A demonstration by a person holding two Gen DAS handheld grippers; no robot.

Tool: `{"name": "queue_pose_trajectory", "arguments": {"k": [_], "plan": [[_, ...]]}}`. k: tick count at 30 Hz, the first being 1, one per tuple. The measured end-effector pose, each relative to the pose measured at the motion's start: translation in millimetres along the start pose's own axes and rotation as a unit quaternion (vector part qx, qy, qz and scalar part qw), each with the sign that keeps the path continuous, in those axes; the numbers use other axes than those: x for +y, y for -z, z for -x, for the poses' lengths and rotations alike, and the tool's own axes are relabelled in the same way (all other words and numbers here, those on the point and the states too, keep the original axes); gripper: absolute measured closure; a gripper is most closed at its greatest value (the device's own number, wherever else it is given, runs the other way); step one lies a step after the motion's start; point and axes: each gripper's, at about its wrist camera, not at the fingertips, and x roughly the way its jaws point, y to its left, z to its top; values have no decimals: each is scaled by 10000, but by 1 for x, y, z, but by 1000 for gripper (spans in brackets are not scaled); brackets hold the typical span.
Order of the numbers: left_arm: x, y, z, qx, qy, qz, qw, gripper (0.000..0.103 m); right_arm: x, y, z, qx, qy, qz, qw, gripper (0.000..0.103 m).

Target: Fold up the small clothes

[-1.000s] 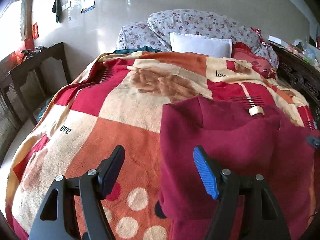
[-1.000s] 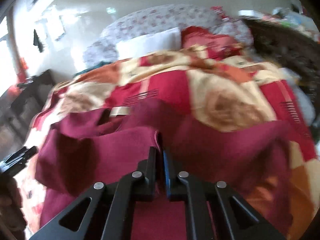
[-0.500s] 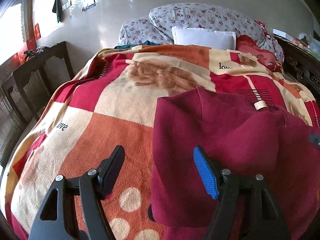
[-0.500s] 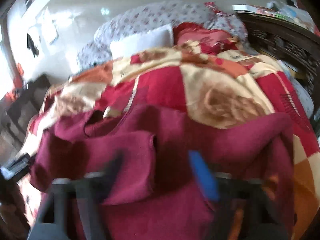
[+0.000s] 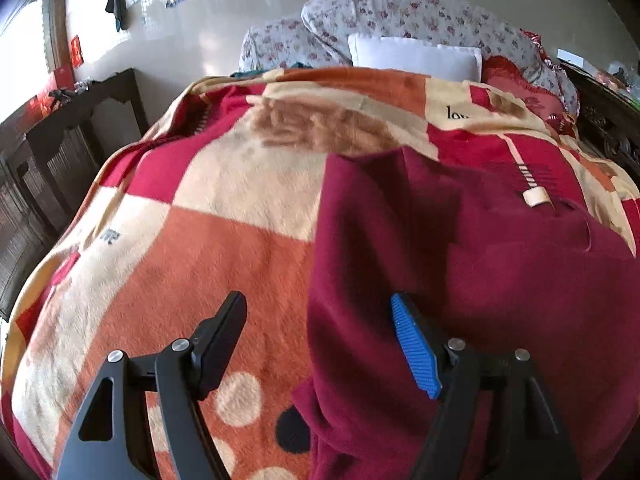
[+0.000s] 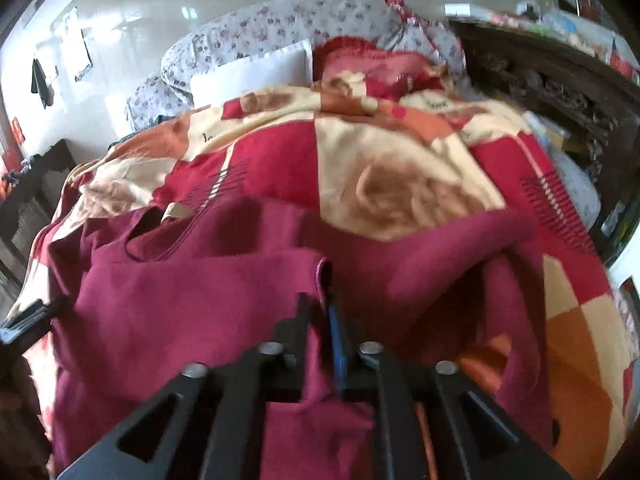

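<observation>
Right gripper [image 6: 320,312]: jaws just been opening, gap narrow, a fold of the garment [image 6: 192,300] hanging between them; pads not clearly pressing, so reads as letting go.
Left gripper [image 5: 320,340]: wide open as a second ago, holding nothing; black finger over the blanket [image 5: 192,240], blue finger [image 5: 416,348] over the garment's left edge.
Change: flap carried across a second ago now draped on the body of the garment; left view closer in on the near edge than before.
Meaning: one fold probably just laid; next likely a grab at the left edge or hem for a second fold.
Garment place: maroon, on the near half of the bed, on top of the blanket, collar tag [image 5: 536,198] toward the pillows.
Fold quality: lumpy, far right part bunched and raised; may need smoothing.
Around: white pillow [image 5: 412,58] and floral pillows [image 5: 420,16] at the head, dark chair [image 5: 76,148] left, carved dark furniture [image 6: 560,80] right.
In the way: nothing on the garment; only risk cloth snagging in the right jaws on withdrawal.
</observation>
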Motion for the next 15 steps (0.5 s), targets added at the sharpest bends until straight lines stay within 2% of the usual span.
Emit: {"name": "queue_pose_trajectory", "arguments": {"k": [1, 3, 4, 7, 10, 12, 14, 15], "plan": [[1, 2, 5, -66, 31, 22, 10000, 30, -1, 2, 11, -202, -97, -80, 9997, 70], [0, 4, 14, -221, 59, 27, 9997, 30, 2, 8, 34, -644, -21, -18, 9979, 69], [-2, 4, 17, -259, 73, -9, 9996, 30, 6, 9, 36, -680, 32, 68, 9977, 69], [-14, 10, 11, -159, 121, -197, 9996, 30, 18, 15, 25, -396, -142, 295, 9987, 69], [-28, 18, -6, 100, 97, -396, 9991, 29, 21, 24, -15, 84, 74, 256, 9996, 69], [-33, 22, -9, 126, 24, -522, 9986, 29, 17, 26, -19, -36, 31, 117, 9999, 69], [-32, 21, -1, 138, 66, -532, 9985, 29, 11, 26, -6, 36, -188, -25, 9998, 69], [-32, 20, 3, 153, 125, -515, 9985, 29, 5, 26, 3, 52, -340, -118, 9993, 65]]}}
